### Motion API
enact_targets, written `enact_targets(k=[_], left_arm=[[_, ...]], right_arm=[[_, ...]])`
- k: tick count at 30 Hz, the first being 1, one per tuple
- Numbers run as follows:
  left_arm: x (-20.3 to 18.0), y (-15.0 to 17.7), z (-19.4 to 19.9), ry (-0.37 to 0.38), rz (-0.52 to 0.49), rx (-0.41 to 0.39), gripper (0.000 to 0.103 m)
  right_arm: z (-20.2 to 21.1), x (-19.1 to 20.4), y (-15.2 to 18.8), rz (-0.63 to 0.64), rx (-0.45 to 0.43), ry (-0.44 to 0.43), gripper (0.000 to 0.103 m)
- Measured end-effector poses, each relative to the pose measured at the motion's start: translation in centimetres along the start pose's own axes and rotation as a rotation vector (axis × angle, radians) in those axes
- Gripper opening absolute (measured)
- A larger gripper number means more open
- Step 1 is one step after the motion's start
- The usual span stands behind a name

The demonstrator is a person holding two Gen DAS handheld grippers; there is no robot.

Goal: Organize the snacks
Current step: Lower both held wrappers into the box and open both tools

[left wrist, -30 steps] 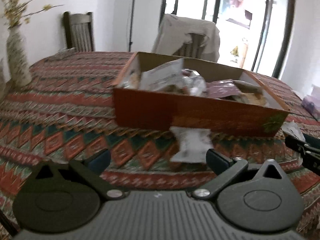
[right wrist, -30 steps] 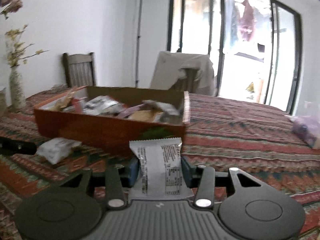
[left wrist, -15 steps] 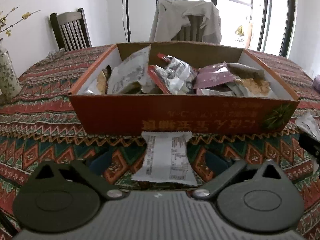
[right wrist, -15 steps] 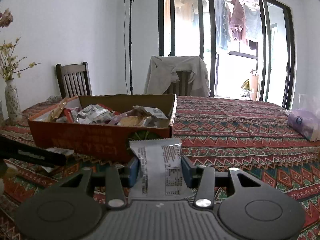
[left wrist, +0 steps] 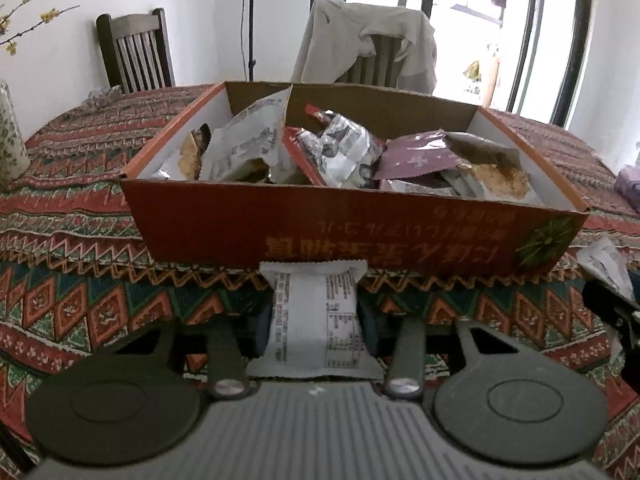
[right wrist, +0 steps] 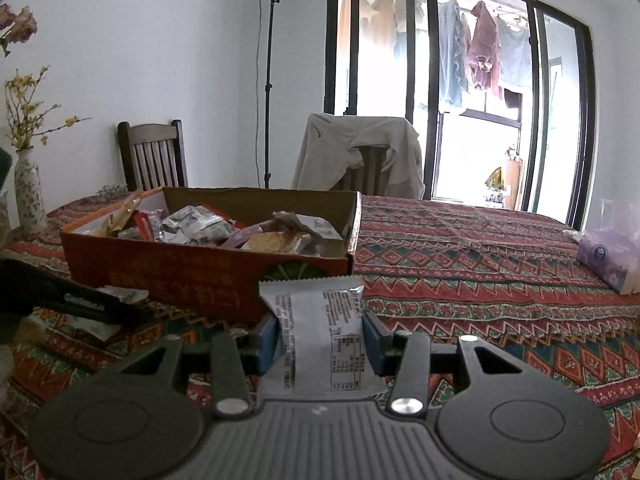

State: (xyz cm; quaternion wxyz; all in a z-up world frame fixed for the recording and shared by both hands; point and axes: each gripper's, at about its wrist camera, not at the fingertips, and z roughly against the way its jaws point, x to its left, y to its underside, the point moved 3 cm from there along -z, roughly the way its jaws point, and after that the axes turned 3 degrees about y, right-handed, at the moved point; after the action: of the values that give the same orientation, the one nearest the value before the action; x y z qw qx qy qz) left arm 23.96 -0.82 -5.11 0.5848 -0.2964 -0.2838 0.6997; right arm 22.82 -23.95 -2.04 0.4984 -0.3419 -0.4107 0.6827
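Jaws on both grippers grip white packets; the left gripper (left wrist: 316, 330) has just been closing, its pads now pressing a white snack packet (left wrist: 316, 320) that lies on the patterned tablecloth (left wrist: 80, 304) just before the orange cardboard box (left wrist: 352, 236); that box is heaped with wrappers; the right gripper (right wrist: 320, 344) pinches a second white packet (right wrist: 320, 336), near the box's corner.

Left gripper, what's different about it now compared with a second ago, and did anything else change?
The left gripper came up to the white snack packet lying before the orange box, and its jaws have just been closing onto it. The right gripper kept its own white packet clamped and held still; the box did not move.
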Motion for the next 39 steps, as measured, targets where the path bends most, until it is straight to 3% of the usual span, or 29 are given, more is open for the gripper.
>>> enact_targets(k=[10,20,25,32,39], left_arm=[[-0.3,0.0,3.1,0.048,-0.046,-0.098,0.043],[-0.1,-2.9,6.1,0.084,-0.038,-0.227,0.043],[0.1,-5.6,6.5,0.05,-0.043,-0.311,0.044],[0.8,-8.7,5.0,0.021,-0.004,-0.362,0.043],[2.2,-10.5,2.2,-0.08,0.043,-0.399,0.043]], right_arm=[[1.0,0.6,-0.4,0.033,-0.047,0.029,0.044],[1.4,1.9,-4.4,0.07,-0.163,0.014,0.044],[0.1,2.7,-6.7,0.093,-0.196,0.0,0.044],[-2.8,4.0,-9.5,0.099,-0.222,-0.003,0.044],[-7.2,4.5,-10.7,0.042,-0.206,-0.003,0.044]])
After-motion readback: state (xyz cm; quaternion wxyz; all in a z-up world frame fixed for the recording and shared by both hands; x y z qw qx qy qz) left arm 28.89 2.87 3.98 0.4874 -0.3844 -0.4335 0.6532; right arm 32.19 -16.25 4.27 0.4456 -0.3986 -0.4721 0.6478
